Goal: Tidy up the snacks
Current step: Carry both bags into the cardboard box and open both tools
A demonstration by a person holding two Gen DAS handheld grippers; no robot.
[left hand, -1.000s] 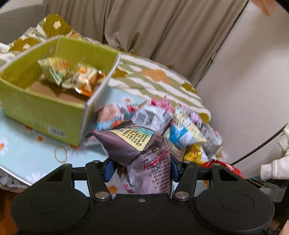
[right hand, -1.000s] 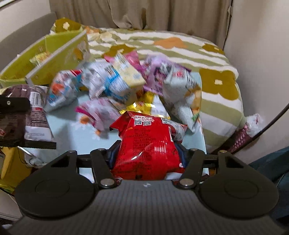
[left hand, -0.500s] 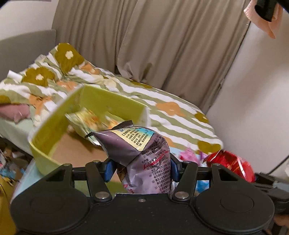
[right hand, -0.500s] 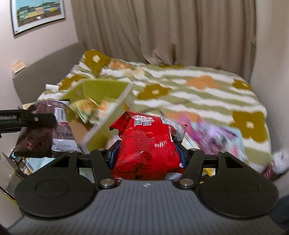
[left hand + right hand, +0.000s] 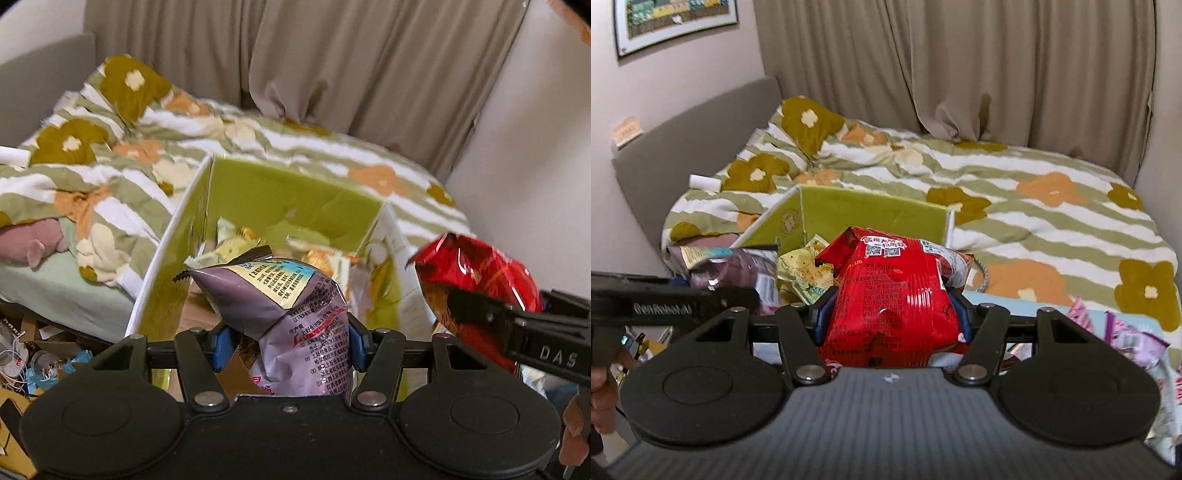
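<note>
Left gripper (image 5: 288,341) clamps a purple snack bag (image 5: 291,314) between its blue pads, jaws narrow, bag crumpled and upright. Right gripper (image 5: 892,314) pinches a red snack bag (image 5: 894,291) the same way. Both bags hang over the open green box (image 5: 295,195), purple one left, red one right near the box's right wall. Yellow snack packets (image 5: 805,273) lie inside the box. More loose snacks (image 5: 1134,339) sit on the light blue table at right. Floral striped bedspread (image 5: 1034,206) behind, beige curtain (image 5: 960,66) beyond.
</note>
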